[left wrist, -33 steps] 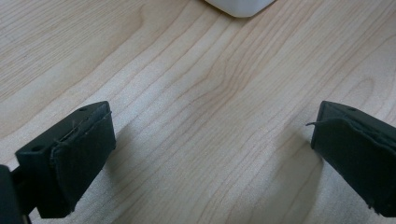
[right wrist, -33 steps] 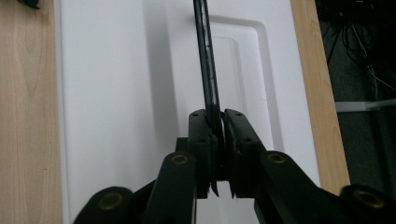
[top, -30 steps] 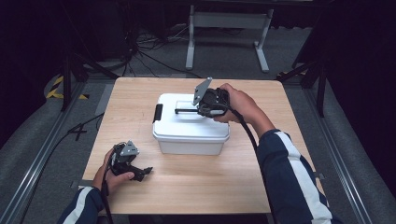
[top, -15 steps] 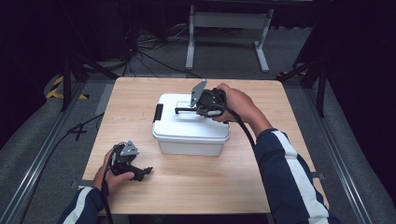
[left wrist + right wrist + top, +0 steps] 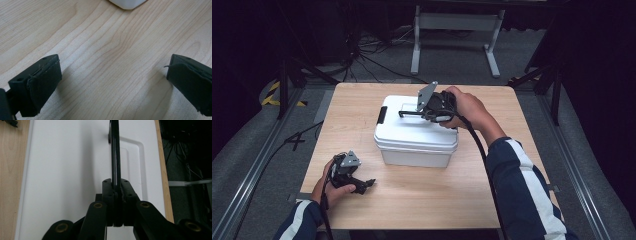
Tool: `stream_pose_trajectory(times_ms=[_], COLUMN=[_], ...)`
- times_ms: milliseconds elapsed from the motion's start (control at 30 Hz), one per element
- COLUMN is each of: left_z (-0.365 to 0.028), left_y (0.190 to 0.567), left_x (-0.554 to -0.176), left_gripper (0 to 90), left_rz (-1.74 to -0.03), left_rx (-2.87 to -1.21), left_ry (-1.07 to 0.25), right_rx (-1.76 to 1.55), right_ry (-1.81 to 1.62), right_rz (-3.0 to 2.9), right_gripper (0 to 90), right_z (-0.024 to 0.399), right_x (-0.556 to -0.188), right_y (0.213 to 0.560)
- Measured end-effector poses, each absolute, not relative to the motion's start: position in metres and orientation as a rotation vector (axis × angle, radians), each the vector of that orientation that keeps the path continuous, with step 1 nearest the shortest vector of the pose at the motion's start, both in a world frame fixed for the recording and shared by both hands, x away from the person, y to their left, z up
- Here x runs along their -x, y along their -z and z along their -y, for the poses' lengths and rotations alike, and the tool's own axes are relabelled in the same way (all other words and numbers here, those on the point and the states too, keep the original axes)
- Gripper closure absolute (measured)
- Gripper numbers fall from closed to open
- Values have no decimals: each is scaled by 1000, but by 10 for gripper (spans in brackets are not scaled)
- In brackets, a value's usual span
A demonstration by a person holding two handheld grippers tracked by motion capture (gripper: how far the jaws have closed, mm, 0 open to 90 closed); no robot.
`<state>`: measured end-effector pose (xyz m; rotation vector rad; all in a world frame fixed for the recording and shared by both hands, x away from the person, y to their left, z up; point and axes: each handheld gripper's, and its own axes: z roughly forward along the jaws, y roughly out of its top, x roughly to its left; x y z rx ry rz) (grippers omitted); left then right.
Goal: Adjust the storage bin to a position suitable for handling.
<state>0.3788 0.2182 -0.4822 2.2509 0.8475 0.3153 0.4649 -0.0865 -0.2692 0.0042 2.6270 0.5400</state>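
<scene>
A white lidded box (image 5: pixel 414 137) stands in the middle of the wooden table (image 5: pixel 492 170). Its thin black lid handle (image 5: pixel 408 114) is swung up off the lid. My right gripper (image 5: pixel 421 113) comes in from the right above the lid and is shut on that handle. In the right gripper view the handle (image 5: pixel 115 150) runs straight out from between the pressed pads of my right gripper (image 5: pixel 116 188), over the white lid (image 5: pixel 62 170). My left gripper (image 5: pixel 366 184) lies on the table at the front left, open, with bare wood between its fingers (image 5: pixel 42 80).
A black latch (image 5: pixel 382 115) sits on the box's left end. A corner of the box (image 5: pixel 127 3) shows at the top of the left gripper view. Dark floor with cables and a metal stand (image 5: pixel 454 22) lies beyond the table's far edge.
The right gripper has edged slightly to the left with the handle in it. The left gripper has stayed where it was.
</scene>
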Motion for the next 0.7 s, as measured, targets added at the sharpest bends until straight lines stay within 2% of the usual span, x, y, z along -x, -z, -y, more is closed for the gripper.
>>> stream_pose_trajectory(times_ms=[700], left_z=[-218], left_y=[482], left_x=[-379], left_gripper=[3], left_rz=[-848], left_rx=[-2256], left_ry=[-311], right_rx=[-10], right_ry=[-607], right_rz=[-2564], right_gripper=[846], right_z=[116], right_x=[-455], right_y=[246])
